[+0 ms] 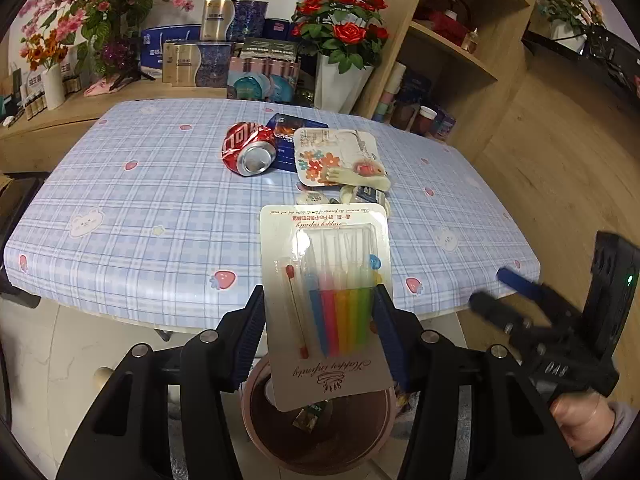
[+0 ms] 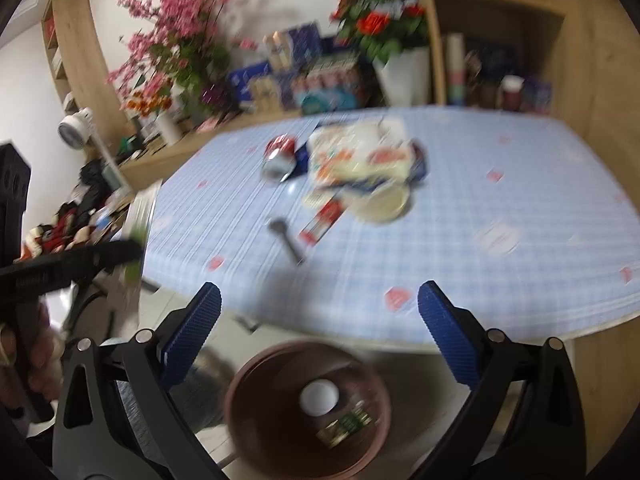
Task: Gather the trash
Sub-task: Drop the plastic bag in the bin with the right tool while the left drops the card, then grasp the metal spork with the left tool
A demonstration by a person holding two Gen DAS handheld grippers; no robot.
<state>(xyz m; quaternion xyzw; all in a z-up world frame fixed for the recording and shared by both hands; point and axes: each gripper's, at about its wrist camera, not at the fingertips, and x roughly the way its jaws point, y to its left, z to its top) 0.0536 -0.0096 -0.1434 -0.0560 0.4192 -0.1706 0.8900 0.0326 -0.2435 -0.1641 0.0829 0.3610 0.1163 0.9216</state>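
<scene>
Table under a blue plaid cloth, carrying a crushed red can and a flowered paper plate. Brown bin on the floor by its near edge. Left gripper — fingers clamped on a candle pack above the bin. Right gripper — fingers spread wide, holding nothing.

Blue plaid tablecloth, red can, brown bin.
</scene>
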